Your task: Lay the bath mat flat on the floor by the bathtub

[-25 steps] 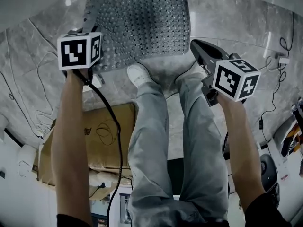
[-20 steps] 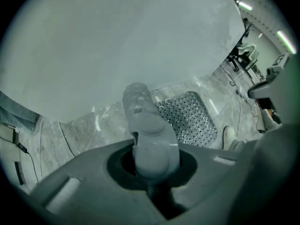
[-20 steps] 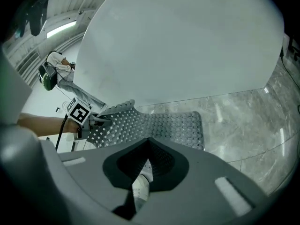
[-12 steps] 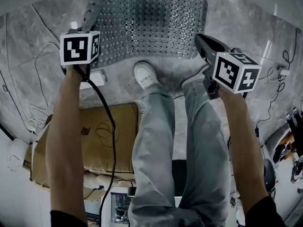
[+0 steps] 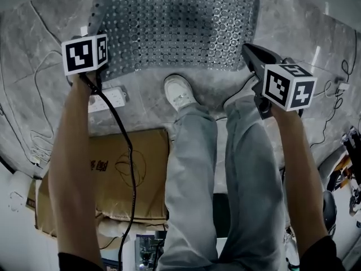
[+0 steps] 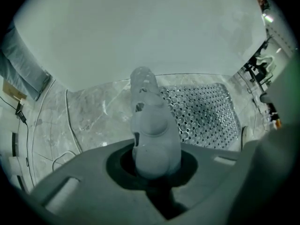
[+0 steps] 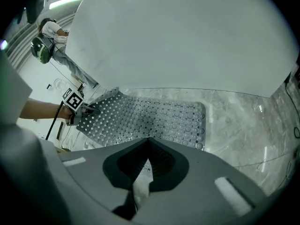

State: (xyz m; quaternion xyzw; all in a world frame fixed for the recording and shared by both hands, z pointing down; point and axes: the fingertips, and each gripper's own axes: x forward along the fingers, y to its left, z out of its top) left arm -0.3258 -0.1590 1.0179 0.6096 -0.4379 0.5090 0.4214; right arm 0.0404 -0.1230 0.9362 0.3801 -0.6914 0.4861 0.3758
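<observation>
The bath mat (image 5: 180, 27) is spread on the marble floor (image 5: 293, 27) directly at the foot of the bathtub (image 6: 140, 32), with its long far edge running along the bathtub wall. Most of the sheet already lies down. The end at the person's left is lifted off the floor, as the right gripper view shows. The left gripper (image 6: 144, 90) points down at that lifted end, on the side away from the bathtub. Its jaws are clenched on a thin perforated strip of the mat's edge. The right gripper (image 5: 248, 51) sits at the other end of the edge that faces away from the bathtub. Its jaws appear pinched together on that edge, with perforated material showing right at them. A shoe (image 5: 179, 92) stands just behind the middle of this same edge, and a power strip (image 5: 107, 99) lies farther from the bathtub than the left gripper. Handling judgement: the mat looks like a soft, rubbery sheet full of holes and raised studs, limp rather than stiff and of modest weight. Expect it to sag between the two holds and to fold over if either end goes slack. The studs will probably cling to smooth stone, so dragging is inadvisable. Hold it by the outer margin near the corners, keep it lightly stretched, lower the raised end, and only then let go.
</observation>
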